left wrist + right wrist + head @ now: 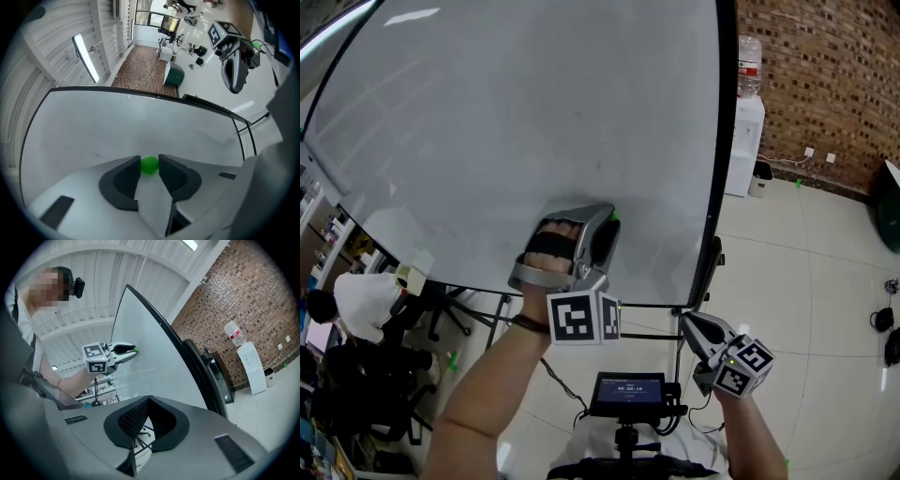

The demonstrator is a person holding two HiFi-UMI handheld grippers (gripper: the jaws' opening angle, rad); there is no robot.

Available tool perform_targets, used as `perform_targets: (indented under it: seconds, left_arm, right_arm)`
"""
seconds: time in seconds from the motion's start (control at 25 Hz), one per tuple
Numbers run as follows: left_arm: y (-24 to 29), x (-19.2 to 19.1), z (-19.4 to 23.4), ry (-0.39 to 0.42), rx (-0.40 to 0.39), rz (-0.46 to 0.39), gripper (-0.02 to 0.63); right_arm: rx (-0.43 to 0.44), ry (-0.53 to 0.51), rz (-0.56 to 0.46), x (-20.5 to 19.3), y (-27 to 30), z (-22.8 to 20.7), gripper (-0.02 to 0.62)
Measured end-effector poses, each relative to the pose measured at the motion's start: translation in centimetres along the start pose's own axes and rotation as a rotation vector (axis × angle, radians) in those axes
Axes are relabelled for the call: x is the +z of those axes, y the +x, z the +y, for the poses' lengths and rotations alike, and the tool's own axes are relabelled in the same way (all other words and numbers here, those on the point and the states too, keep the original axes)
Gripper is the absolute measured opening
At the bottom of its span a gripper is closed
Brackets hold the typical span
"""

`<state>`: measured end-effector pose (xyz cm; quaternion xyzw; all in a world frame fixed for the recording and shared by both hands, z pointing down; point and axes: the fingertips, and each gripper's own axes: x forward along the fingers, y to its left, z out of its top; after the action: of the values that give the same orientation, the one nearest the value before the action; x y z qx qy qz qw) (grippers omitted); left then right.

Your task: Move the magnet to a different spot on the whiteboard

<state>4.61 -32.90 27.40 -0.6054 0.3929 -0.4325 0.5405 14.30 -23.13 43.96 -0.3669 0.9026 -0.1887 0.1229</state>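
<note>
A small green magnet sits on the big whiteboard, low and right of its middle. My left gripper is pressed up to the board, its two dark pads closed against either side of the magnet. From the head view only a green sliver of the magnet shows at the tip of the left gripper. My right gripper hangs off the board, below its lower right corner, with its jaws shut and nothing in them. In the right gripper view the pad tips meet, and the left gripper shows against the whiteboard.
The board's black frame and stand run down the right side. A water dispenser stands by the brick wall. A small screen on a tripod is below my hands. A seated person is at lower left.
</note>
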Motion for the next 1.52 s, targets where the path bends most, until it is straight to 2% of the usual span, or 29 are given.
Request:
perform_targets:
  seconds: [0.4, 0.68, 1.04, 1.36, 1.52]
  left_arm:
    - [-1.6, -2.3, -0.9, -0.035, -0.009, 0.024, 0.138]
    - [-2.2, -4.9, -1.5, -0.148, -0.042, 0.042, 0.14]
    - [-3.2, -8.7, -2.6, -0.222, -0.087, 0.062, 0.137]
    - [-4.3, -12.1, -5.3, -0.479, -0.211, 0.028, 0.137]
    - [-5.9, -13.3, -5.5, -0.624, -0.247, 0.003, 0.135]
  right_arm:
    - [0.018, -0.007, 0.02, -0.7, 0.9, 1.6, 0.032]
    - [0.024, -0.006, 0.035, -1.6, 1.9, 2.6, 0.032]
    - [0.027, 0.006, 0.057, -2.5, 3.8, 4.4, 0.032]
    - [0.026, 0.001, 0.067, -3.3, 5.1, 6.4, 0.032]
    - [0.027, -0.007, 0.068, -3.8, 5.5, 8.0, 0.032]
